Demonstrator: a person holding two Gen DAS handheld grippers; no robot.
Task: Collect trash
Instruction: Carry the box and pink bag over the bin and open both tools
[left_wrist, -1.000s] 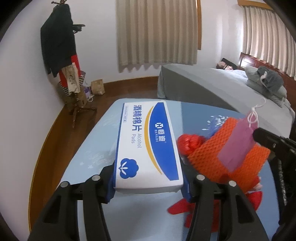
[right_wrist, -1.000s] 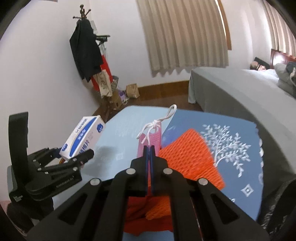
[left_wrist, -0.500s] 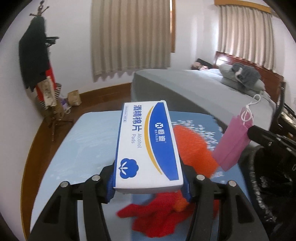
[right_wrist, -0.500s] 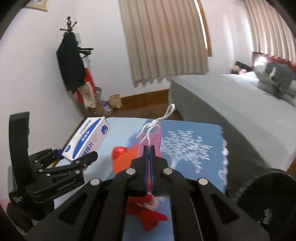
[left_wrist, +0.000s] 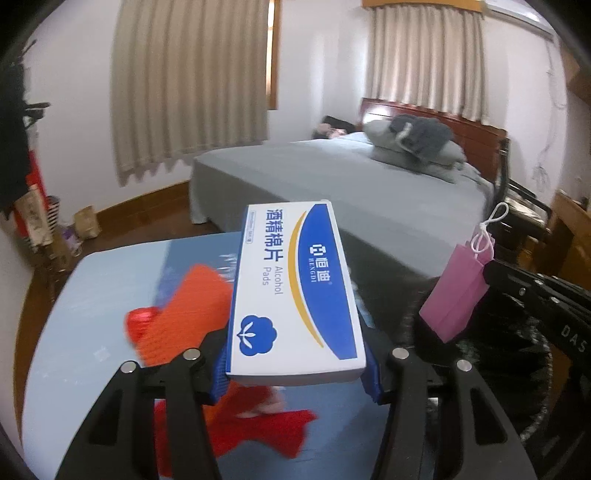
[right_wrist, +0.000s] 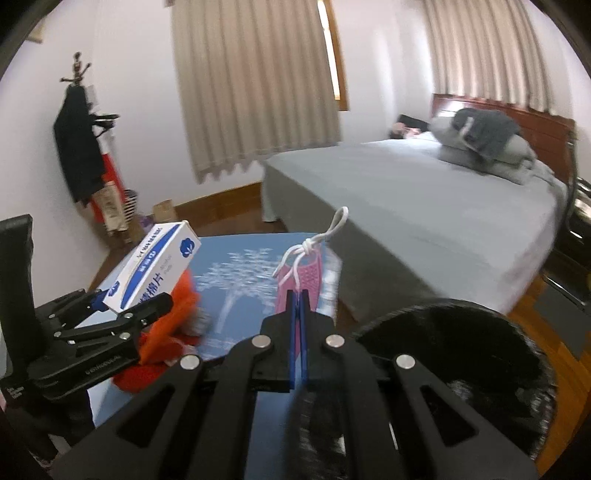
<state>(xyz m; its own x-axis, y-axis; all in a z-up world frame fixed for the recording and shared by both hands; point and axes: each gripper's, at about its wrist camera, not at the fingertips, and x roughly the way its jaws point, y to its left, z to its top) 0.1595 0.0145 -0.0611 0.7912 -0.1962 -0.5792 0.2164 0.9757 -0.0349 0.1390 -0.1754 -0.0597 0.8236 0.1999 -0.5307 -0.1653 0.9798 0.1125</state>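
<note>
Left gripper (left_wrist: 295, 369) clamped on alcohol pads box (left_wrist: 295, 291), frame centre; right gripper (right_wrist: 298, 295) pinching pink bag (right_wrist: 301, 278). Risk: early release misses black bin (right_wrist: 461, 369), lower right.

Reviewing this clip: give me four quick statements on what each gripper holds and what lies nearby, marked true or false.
1. The left gripper clamps a white and blue alcohol pads box. True.
2. The right gripper stands wide open and empty. False: it is shut on a small pink bag.
3. A black-lined bin sits beside the table. True.
4. The pink bag's handle is black. False: a white cord.
</note>
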